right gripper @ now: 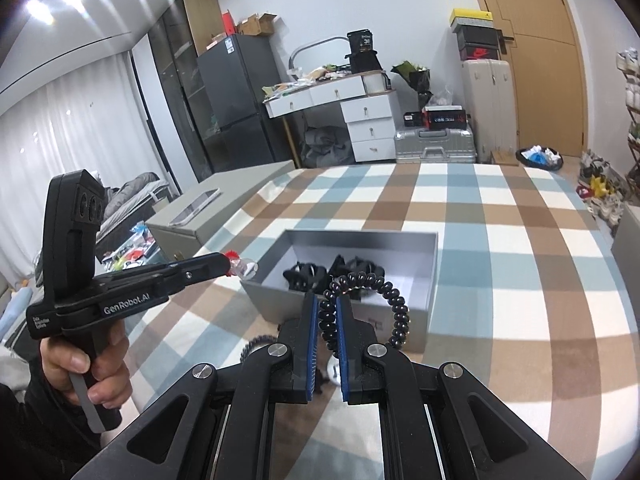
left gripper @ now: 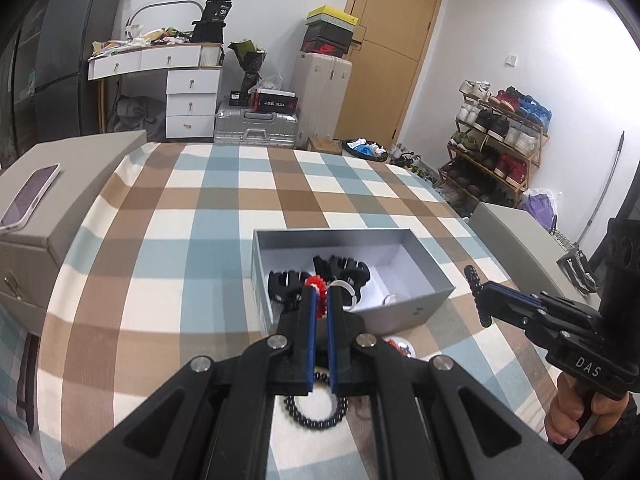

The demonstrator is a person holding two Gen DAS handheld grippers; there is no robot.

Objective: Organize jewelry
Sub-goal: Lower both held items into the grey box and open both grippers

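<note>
- My left gripper (left gripper: 321, 300), lower centre of its view, is clamped on a red-and-clear hair tie (left gripper: 318, 293) above the grey box (left gripper: 400, 312).
- My right gripper (right gripper: 327, 312) grips a black coil bracelet (right gripper: 376, 292) before the box.
- Carrying step; next I'd lower both inside and release.

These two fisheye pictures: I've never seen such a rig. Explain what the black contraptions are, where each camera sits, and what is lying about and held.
No robot here: a person holds handheld tongs in each hand, each with a camera looking along its fingers. In the left-wrist view, the left tongs pinch a red-and-clear hair accessory. In the right-wrist view, the right tongs pinch a black spiral hair tie. Both hover near an open grey box holding black hair claws, on a checked tablecloth. A black bead bracelet lies on the cloth.
</note>
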